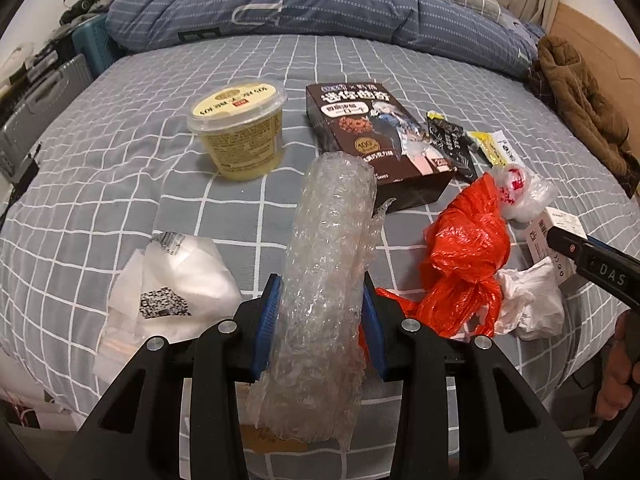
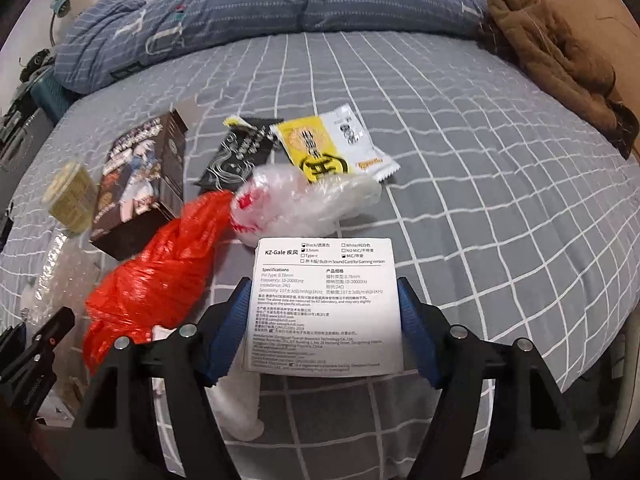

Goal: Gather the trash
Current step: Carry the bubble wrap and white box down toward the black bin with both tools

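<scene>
Left gripper [image 1: 322, 308] fingers pinching bubble wrap [image 1: 328, 264], frame centre. Right gripper [image 2: 322, 320] fingers either side of white box [image 2: 326, 304], contact unclear. Red bag [image 1: 466, 256], cup [image 1: 240, 128], wrappers remain on bed [image 1: 120, 184]. No bin visible; early stage.

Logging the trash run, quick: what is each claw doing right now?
Left claw: shut on the bubble wrap roll.
Right claw: around the white earphone box; whether the pads press it cannot be told.
</scene>
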`<action>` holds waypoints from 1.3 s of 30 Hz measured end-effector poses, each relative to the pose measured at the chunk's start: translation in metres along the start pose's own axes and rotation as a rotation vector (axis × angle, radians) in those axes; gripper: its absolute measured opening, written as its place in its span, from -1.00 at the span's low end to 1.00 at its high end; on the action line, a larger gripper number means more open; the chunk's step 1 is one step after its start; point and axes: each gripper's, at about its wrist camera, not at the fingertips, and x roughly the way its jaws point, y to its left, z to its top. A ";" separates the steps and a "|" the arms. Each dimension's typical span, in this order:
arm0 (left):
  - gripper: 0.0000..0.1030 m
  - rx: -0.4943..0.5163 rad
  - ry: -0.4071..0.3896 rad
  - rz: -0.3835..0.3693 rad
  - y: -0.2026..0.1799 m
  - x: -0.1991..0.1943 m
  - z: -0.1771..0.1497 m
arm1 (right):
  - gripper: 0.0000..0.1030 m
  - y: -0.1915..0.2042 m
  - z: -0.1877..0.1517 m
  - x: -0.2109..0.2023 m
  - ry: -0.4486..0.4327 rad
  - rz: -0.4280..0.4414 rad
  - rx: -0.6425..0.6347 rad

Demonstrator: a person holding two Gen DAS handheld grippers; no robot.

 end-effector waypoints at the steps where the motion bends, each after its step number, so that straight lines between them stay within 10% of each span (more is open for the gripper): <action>1: -0.27 -0.002 -0.006 -0.001 0.000 -0.004 0.000 | 0.31 0.000 0.002 -0.003 -0.010 0.001 -0.002; 16: -0.27 -0.001 -0.110 0.000 -0.007 -0.059 -0.001 | 0.31 0.011 -0.003 -0.086 -0.185 0.057 -0.053; 39: -0.27 -0.032 -0.120 -0.002 -0.016 -0.147 -0.065 | 0.31 0.015 -0.063 -0.177 -0.194 0.104 -0.080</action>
